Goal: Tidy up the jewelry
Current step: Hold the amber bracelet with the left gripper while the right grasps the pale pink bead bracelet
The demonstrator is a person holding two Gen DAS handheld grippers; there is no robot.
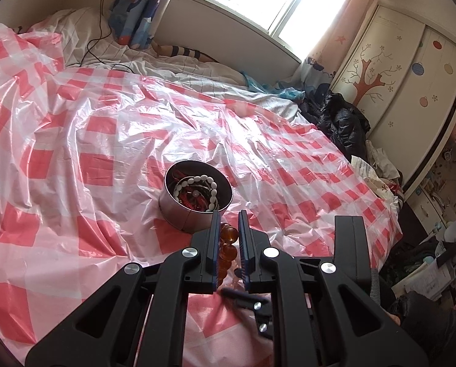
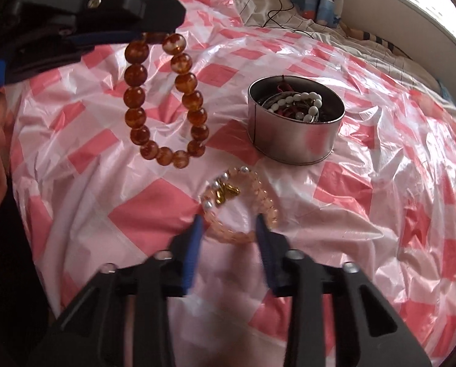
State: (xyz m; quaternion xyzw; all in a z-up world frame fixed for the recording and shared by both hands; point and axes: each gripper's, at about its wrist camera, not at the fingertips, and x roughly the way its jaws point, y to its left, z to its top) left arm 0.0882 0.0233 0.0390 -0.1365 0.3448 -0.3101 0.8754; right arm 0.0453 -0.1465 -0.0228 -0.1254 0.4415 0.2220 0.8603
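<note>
The left gripper [image 2: 154,35], clamped on the amber bracelet [image 2: 165,101], hangs it beside the tin [image 2: 295,143], while the right gripper [image 2: 229,229] stands apart around the pink bracelet [image 2: 243,205] on the bed [image 2: 381,214], where slippery plastic could let the beads slide free.

A bed [image 1: 258,94] is covered by a crinkled pink-and-white checked plastic sheet [image 2: 154,214]. On the sheet stand a round metal tin [image 2: 295,140] full of jewelry and, near it, a pale peach bead bracelet [image 2: 258,189]. Dark clothes [image 1: 341,119] are piled at the bed's far edge.
</note>
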